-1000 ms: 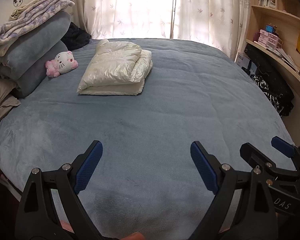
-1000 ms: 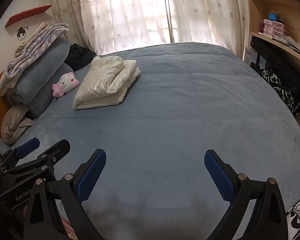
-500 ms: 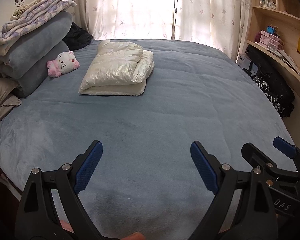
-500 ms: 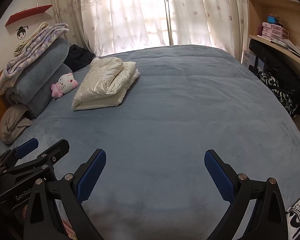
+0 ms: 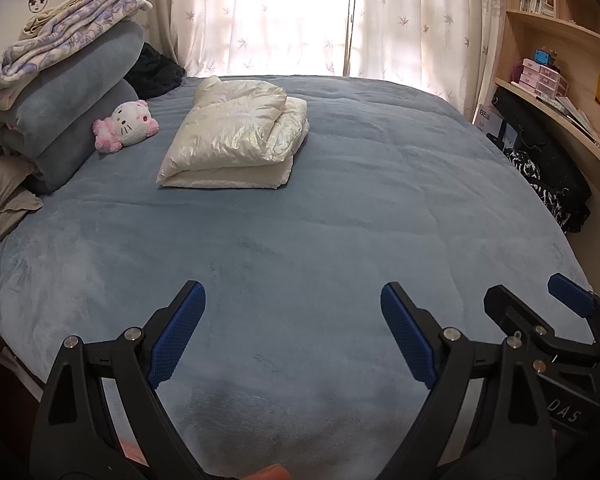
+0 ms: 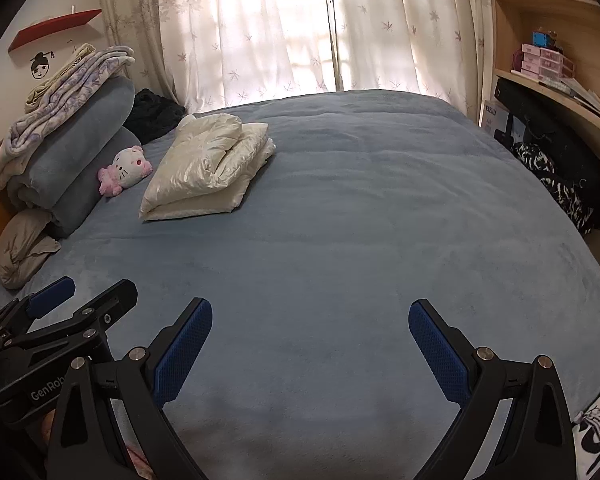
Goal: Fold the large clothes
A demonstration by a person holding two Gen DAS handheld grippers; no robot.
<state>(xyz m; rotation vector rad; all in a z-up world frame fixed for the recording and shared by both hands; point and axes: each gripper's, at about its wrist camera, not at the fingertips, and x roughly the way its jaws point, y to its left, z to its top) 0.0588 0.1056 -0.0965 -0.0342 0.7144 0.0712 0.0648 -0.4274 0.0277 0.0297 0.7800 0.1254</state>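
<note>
Left gripper and right gripper are held jaws wide, nothing between them, above the blue bedspread. Cream jacket (folded) is seen far across, near the plush cat.

The cream puffy folded jacket has that slick, pearly sheen, probably nylon. Under it the blue-grey fleece bedspread is matt and fuzzy. The black plastic grippers have blue knurled rubbery-looking pads and shiny metal rivets. The pink-and-white plush cat toy is fluffy. Sheer leaf-print curtains, pale wood shelves.
</note>
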